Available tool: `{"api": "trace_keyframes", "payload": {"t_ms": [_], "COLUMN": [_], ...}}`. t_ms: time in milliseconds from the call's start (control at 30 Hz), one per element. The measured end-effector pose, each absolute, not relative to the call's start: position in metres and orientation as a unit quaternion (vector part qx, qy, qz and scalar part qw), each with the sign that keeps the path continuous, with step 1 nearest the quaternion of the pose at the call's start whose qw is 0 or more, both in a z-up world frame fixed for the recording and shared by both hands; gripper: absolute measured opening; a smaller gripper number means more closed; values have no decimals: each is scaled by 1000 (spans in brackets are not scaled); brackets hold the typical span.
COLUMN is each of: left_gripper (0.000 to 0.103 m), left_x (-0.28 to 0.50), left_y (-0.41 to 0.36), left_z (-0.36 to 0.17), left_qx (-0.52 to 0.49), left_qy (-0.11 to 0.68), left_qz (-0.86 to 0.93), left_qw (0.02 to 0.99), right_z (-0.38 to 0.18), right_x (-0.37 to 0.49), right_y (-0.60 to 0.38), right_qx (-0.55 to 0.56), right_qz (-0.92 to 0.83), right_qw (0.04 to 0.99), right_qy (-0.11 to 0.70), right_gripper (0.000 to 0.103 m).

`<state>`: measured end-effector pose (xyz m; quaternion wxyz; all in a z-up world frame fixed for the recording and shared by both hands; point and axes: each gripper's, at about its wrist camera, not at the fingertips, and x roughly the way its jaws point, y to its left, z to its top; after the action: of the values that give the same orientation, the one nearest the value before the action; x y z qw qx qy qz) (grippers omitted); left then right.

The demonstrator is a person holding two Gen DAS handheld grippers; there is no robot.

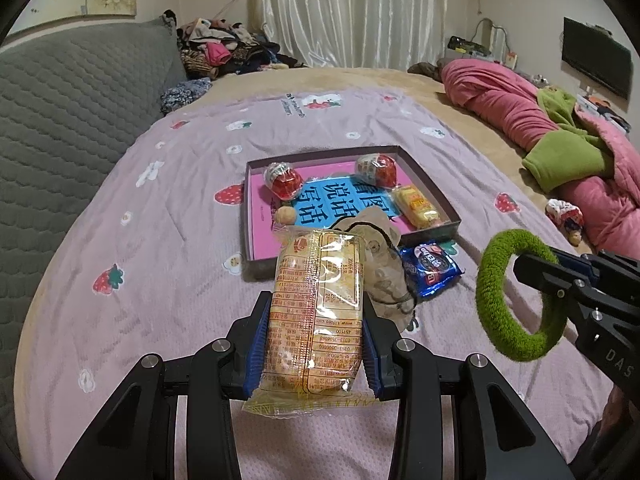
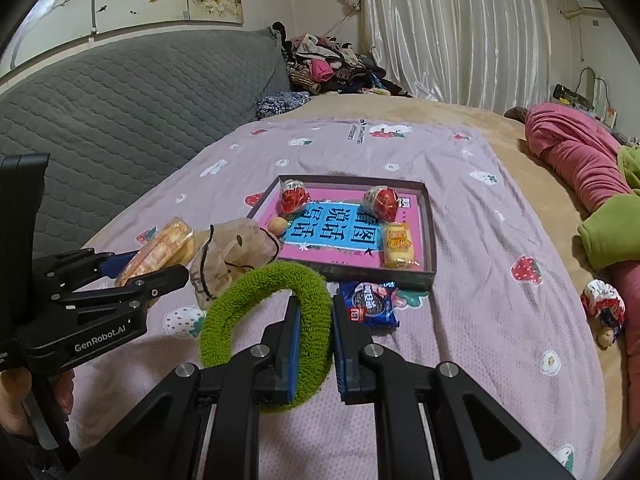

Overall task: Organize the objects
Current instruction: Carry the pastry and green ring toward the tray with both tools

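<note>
The shallow box [image 1: 434,196] lies on the bed [image 1: 168,208] ahead of both sets of jaws, already carrying two foil-wrapped eggs, a small round sweet and a yellow snack bar [image 2: 398,246]. Its free floor is limited, so the biggest risk, as I judge it, is that a bulky item set in carelessly shoves these aside or tips over the low wall.

The cracker packet [image 1: 316,312] is long and its wrapper slick. The left gripper [image 1: 316,336] has its jaws clamped across the packet's lower half only, with the packet's far end projecting well beyond the fingertips; a quick swing could let it pivot or slide out. The beige drawstring pouch [image 1: 382,256] sits just beyond those jaws, between them and the box, and the packet could drag or catch its cord on the way over.

The green fuzzy ring [image 2: 266,316] is soft and compressible. The right gripper [image 2: 314,344] has its jaws pinched on one side of the ring, the rest looping out to the left of them, so it may sag or snag on the left tool, which hovers close alongside. A blue cookie pack [image 2: 370,304] lies just ahead of the right jaws, touching or nearly touching the box's near wall.

Both tools are held low over the bed, pointing forward toward the box, side by side.
</note>
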<state>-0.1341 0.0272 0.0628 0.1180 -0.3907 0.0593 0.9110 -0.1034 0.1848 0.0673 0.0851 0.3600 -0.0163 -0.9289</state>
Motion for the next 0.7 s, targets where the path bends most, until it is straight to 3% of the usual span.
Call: {"api": "trace_keyframes", "payload": {"t_ms": [700], "left_gripper": [41], "left_x": [-173], "left_y": [32], "left_z": [73], "left_qx": [-386], "left_qy": [57], "left_qz": [913], "left_qw": [119], "right_z": [79], "right_x": [-140], "right_y": [188], "right_qx": [355], "right_qz": [-931], "right_qw": [82], "right_qy": [-12], "right_gripper": [14]}}
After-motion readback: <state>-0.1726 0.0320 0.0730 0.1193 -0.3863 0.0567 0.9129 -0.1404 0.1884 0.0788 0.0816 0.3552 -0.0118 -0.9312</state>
